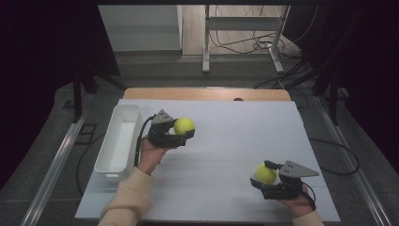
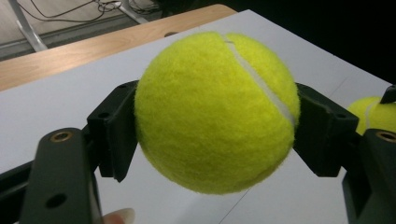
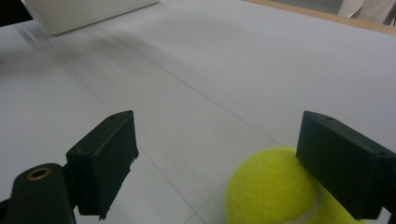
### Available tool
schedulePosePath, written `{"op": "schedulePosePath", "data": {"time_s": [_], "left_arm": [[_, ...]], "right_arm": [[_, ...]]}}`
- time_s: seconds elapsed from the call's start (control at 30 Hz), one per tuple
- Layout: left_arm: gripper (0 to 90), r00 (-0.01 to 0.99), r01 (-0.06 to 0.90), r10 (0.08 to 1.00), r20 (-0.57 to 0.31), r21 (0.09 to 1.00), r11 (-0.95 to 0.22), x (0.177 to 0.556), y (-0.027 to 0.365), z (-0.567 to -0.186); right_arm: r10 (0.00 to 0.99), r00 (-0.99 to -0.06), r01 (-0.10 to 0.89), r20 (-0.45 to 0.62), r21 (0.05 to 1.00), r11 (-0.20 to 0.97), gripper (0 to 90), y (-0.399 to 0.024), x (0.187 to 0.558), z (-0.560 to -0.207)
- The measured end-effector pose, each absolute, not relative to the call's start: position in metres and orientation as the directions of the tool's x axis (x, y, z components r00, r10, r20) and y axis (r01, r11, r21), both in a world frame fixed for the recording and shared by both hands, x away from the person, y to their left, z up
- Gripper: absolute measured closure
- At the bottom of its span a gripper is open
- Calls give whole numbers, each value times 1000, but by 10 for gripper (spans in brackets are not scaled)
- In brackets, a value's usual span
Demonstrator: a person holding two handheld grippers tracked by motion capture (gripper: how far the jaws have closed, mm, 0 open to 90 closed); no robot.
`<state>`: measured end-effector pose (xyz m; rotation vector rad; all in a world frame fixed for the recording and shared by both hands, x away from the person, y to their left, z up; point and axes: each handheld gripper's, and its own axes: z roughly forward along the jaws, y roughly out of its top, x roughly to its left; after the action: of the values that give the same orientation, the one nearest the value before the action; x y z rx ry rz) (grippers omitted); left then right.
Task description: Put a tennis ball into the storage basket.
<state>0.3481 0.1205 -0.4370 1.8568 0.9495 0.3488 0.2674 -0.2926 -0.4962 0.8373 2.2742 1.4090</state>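
— What's closest to the lens?

— A fuzzy yellow-green tennis ball, crossed by a curved white seam running from its top down toward the right side. It is clamped between the two black jaws of the left gripper, one pad pressing on each flank, and it hangs clear above the white sheet.

— How many balls in all?

— Two. The second tennis ball lies on the sheet near the front right. The right gripper has its jaws spread wide around it; in the right gripper view one jaw touches or overlaps the ball's edge, while the other stands well apart from it with bare sheet between. So nothing is gripped there.

— Anything else to count?

— One white bin, a long rectangular tub at the left edge of the sheet, just beside the left hand. Two grippers, two hands.

— Does the ball point anywhere?

— No, a round ball has no long axis. The bin does: it runs from the near side toward the far side of the table.
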Motion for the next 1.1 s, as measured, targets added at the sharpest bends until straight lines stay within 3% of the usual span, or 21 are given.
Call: {"op": "schedulePosePath", "data": {"time_s": [1.1], "left_arm": [[254, 612, 449, 771, -176, 880, -155, 345, 152, -420]], "right_arm": [[639, -769, 302, 16, 890, 341, 129, -293, 267, -496]]}}
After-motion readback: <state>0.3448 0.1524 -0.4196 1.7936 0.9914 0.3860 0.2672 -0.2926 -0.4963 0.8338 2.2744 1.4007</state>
